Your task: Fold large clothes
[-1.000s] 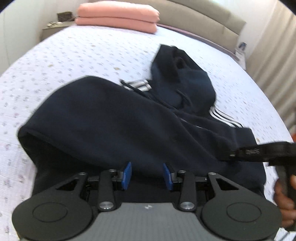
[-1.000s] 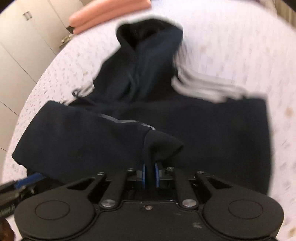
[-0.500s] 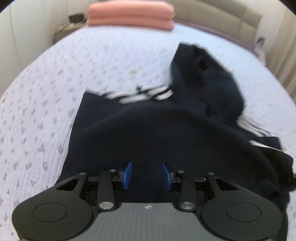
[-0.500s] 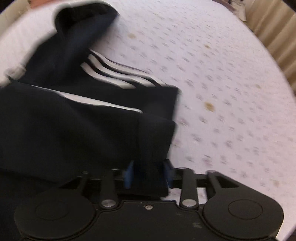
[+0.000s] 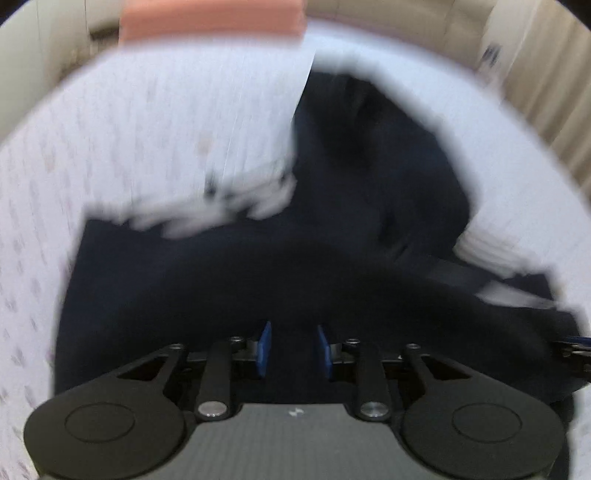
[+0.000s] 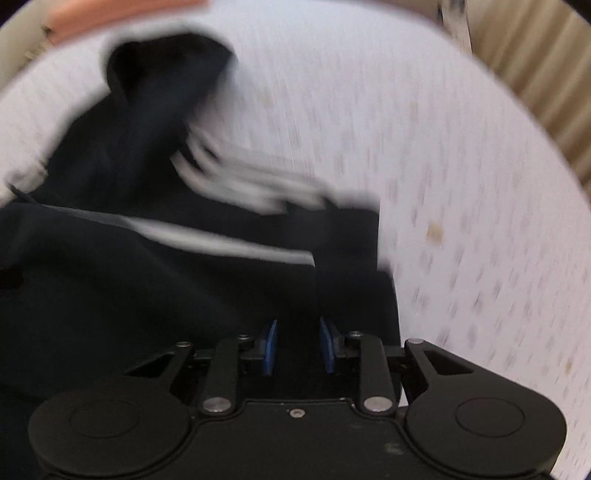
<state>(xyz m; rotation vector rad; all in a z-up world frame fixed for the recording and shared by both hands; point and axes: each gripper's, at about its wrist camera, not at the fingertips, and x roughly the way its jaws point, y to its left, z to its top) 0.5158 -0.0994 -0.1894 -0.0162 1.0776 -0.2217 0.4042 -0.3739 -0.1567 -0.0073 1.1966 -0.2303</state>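
A dark navy hoodie (image 5: pixel 258 280) with white sleeve stripes lies folded on the bed, its hood (image 5: pixel 373 136) toward the headboard. Both views are motion-blurred. My left gripper (image 5: pixel 291 350) is open, its blue pads just over the hoodie's near edge with dark cloth between them. My right gripper (image 6: pixel 297 345) is also open, over the hoodie's (image 6: pixel 184 280) right near corner beside the white stripes (image 6: pixel 240 184). Whether either gripper's pads touch the cloth I cannot tell. The right gripper's tip shows at the far right of the left wrist view (image 5: pixel 572 350).
The bed sheet (image 6: pixel 461 184) is pale lilac with small specks. Folded pink bedding (image 5: pixel 210 18) lies at the headboard. Beige curtains (image 6: pixel 535 66) hang to the right of the bed.
My right gripper was shut on a fold of the hoodie, then opened and let it go. The fold now lies flat. Both grippers have moved, the views swinging toward the headboard.
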